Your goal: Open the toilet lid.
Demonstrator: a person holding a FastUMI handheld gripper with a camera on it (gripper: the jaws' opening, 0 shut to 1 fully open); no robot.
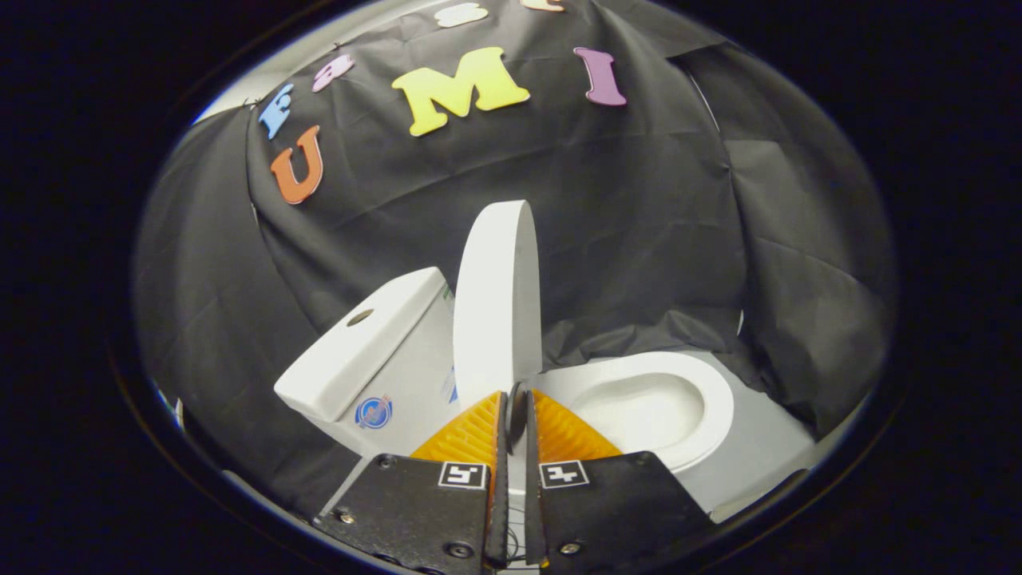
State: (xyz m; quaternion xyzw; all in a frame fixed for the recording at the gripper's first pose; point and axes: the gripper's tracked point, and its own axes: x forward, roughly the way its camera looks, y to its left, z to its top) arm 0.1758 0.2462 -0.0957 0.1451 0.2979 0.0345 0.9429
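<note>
Gripper view, black cloth wall hung behind, white toilet with its bowl uncovered, cistern bearing a round blue sticker too small to read, toilet lid upright beside the cistern, my gripper pinched on the lid's lower edge.

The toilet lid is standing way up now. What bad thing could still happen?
The lid stands nearly upright with the gripper pinching its lower edge, fingers almost closed. If the gripper lets go before the lid leans against the tank, it might tip forward and slam onto the seat. The grip is only on a thin edge, so it could also slip. Pushing too hard could knock the lid into the tank.
</note>
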